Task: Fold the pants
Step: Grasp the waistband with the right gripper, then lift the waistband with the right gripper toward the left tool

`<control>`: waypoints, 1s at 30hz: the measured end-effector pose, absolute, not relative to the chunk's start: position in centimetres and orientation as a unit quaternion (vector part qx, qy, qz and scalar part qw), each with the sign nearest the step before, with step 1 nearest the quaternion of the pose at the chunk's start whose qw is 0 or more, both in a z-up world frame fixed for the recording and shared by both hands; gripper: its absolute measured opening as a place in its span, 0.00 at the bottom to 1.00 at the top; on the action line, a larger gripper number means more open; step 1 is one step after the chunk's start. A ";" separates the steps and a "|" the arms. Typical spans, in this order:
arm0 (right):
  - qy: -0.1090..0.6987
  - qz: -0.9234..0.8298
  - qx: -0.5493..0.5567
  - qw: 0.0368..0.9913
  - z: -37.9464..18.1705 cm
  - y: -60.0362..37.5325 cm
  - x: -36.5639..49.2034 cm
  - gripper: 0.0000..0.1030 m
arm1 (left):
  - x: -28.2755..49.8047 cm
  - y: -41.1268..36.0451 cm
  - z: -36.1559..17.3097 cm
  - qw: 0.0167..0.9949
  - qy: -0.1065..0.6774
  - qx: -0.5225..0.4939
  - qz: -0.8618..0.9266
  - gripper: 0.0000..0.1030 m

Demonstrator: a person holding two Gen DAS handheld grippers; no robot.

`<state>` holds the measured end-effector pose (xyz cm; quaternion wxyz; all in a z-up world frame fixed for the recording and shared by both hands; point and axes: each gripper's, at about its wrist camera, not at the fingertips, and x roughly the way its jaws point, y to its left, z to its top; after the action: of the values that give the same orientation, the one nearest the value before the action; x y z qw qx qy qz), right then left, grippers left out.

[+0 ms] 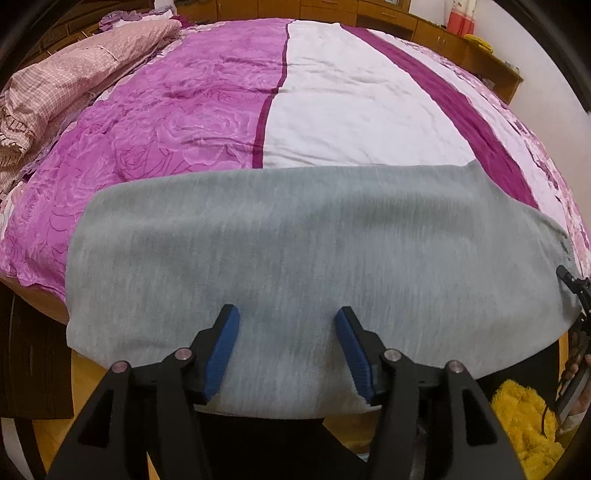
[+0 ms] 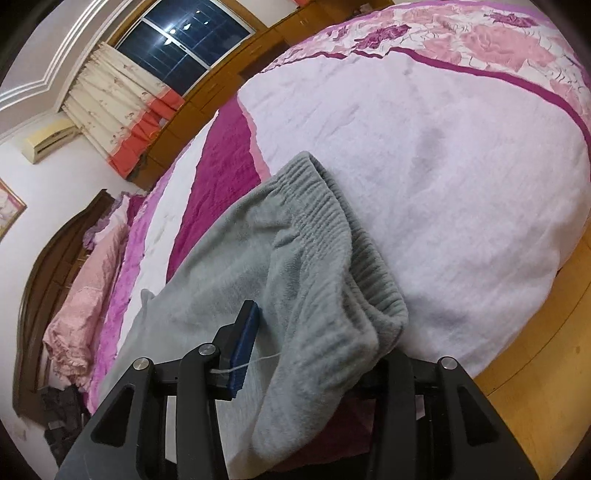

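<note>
pants: soft, limp fleece, light | grip waistband | left gripper fingers wide, empty | right gripper: cloth drapes over fingers, closure unclear

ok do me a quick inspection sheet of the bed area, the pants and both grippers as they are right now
Surface: bedspread, purple, white and floral bands, lightly creased.
Job's things: grey pants lie across the bed's near edge; ribbed waistband at the right end.
Clutter: pink bedding at the headboard end; yellow fluffy item on the floor.
Grippers: left gripper open over the pants; right gripper has waistband cloth between its fingers, one finger hidden.
Cables: thin white thread by the right pad.
Surroundings: wooden cabinets, dark window, curtain.
</note>
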<state>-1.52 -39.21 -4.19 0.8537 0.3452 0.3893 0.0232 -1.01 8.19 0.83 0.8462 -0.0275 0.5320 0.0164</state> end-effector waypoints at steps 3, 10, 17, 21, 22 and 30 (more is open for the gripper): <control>0.390 0.022 0.339 0.856 -4.1 -39.1 -1.5 0.33 | -1.0 7.9 0.7 0.847 0.531 -0.021 0.014 0.65; 0.395 0.001 0.343 0.852 -3.6 -38.7 -1.5 0.34 | -1.0 7.9 0.8 0.847 0.531 -0.023 0.015 0.66; 0.393 -0.005 0.336 0.856 -2.4 -38.5 -1.7 0.18 | -1.5 8.4 1.3 0.849 0.527 -0.027 0.022 0.66; 0.395 0.000 0.326 0.859 -1.5 -38.4 -1.8 0.10 | -1.7 8.8 1.7 0.851 0.523 -0.032 0.026 0.66; 0.394 0.003 0.321 0.861 -1.2 -38.3 -1.9 0.08 | -1.8 8.8 1.8 0.852 0.522 -0.033 0.027 0.66; 0.372 0.028 0.278 0.885 2.2 -36.5 -2.2 0.06 | -2.2 9.2 2.6 0.858 0.511 -0.038 0.030 0.66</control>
<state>-2.20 -36.45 2.20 0.8851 0.2778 0.3724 0.0276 -2.15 9.17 2.64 0.8583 -0.0377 0.5109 0.0297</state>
